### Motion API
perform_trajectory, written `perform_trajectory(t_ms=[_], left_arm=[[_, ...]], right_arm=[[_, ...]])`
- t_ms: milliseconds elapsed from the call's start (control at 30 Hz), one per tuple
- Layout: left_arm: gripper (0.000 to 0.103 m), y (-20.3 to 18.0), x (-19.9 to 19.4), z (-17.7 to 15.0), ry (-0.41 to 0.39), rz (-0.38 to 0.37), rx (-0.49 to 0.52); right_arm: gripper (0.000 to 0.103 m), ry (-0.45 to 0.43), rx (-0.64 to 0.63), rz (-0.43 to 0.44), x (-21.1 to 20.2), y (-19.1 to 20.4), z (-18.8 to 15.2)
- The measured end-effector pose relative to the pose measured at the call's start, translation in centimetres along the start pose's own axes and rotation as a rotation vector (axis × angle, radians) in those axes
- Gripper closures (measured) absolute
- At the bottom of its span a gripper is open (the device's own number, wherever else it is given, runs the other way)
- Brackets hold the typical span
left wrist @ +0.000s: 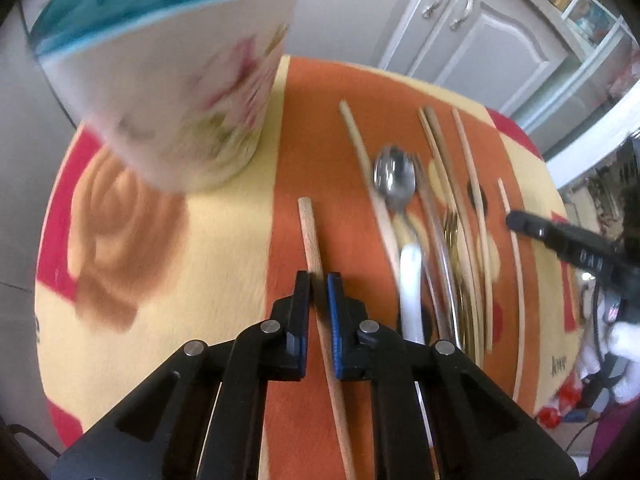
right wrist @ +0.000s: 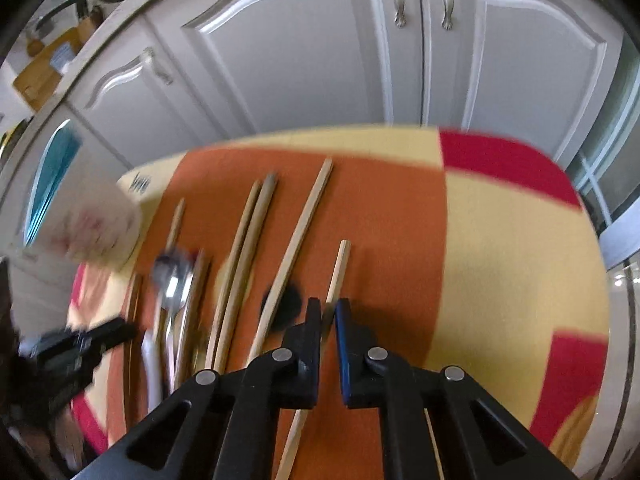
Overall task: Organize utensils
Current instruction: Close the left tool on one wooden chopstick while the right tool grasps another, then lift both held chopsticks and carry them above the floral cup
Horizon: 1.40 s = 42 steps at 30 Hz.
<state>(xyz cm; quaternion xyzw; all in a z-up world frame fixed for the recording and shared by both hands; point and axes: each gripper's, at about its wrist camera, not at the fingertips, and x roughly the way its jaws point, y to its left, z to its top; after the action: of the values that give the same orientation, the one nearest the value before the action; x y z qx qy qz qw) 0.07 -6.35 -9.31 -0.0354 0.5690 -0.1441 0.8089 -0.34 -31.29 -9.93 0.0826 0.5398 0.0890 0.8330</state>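
- Left hand-held gripper (left wrist: 319, 284): lower centre of the left wrist view. Its jaws stand narrowly apart on either side of a round wooden stick (left wrist: 316, 264). Whether the pads actually press the stick cannot be told.
- The wooden stick runs from mid-frame down between the jaws to the bottom edge, lying along the orange band of the mat (left wrist: 224, 248).
- Right hand-held gripper (right wrist: 328, 312): lower centre of the right wrist view. Its jaws are almost closed around a thin chopstick (right wrist: 338, 272). Contact cannot be confirmed owing to blur.
- That chopstick points toward the upper middle of the frame and continues below the jaws to the bottom edge.
- Cup (left wrist: 168, 92): white with a flower print and a blue rim, upper left of the left wrist view, standing on the yellow part of the mat. It is blurred.
- Utensils in the right half of the left wrist view, lying roughly parallel: a metal spoon (left wrist: 394, 182) with a white handle, a fork (left wrist: 452, 226) and several more chopsticks (left wrist: 476, 216).
- The same row appears at left centre of the right wrist view, with the spoon (right wrist: 174, 276) near the cup (right wrist: 96, 228).
- Counter: round, covered by the mat of orange, yellow and red.
- Cabinet doors (right wrist: 304, 48): grey, panelled, with metal handles, filling the upper part of the right wrist view.
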Motion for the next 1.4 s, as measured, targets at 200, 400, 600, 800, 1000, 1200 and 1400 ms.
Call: perform_trajectory(t_ms=[200, 400, 600, 800, 1000, 1200, 1400], left_arm=[[0.088, 0.0, -0.5, 0.2, 0.021, 0.033, 0.020], [0.067, -0.8, 0.6, 1.1, 0.006, 0.079, 0.058], [0.097, -0.2, -0.4, 1.0, 0.009, -0.016, 0.032], [0.097, 1.4, -7.5, 0.4, -0.102, -0.077, 0.035], [0.097, 1.0, -14.7, -0.5, -0.213, -0.127, 0.071], [0.097, 1.6, -21.5, -0.2, -0.325, -0.165, 0.072], [0.097, 2.3, -28.1, 2.7, -0.454, -0.174, 0.071]], right_arm=[[0.096, 0.062, -0.004, 0.037, -0.3, 0.2, -3.1], [0.082, 0.058, -0.001, 0.025, 0.3, 0.8, -1.9], [0.097, 0.001, -0.005, 0.047, -0.8, 1.5, -2.2], [0.098, -0.107, -0.012, 0.123, -6.8, 2.2, -2.1], [0.098, -0.221, -0.045, 0.216, -13.3, 4.2, -2.1], [0.098, -0.330, -0.101, 0.267, -18.1, 7.6, -1.5], [0.098, -0.412, -0.171, 0.305, -21.9, 10.7, 1.1]])
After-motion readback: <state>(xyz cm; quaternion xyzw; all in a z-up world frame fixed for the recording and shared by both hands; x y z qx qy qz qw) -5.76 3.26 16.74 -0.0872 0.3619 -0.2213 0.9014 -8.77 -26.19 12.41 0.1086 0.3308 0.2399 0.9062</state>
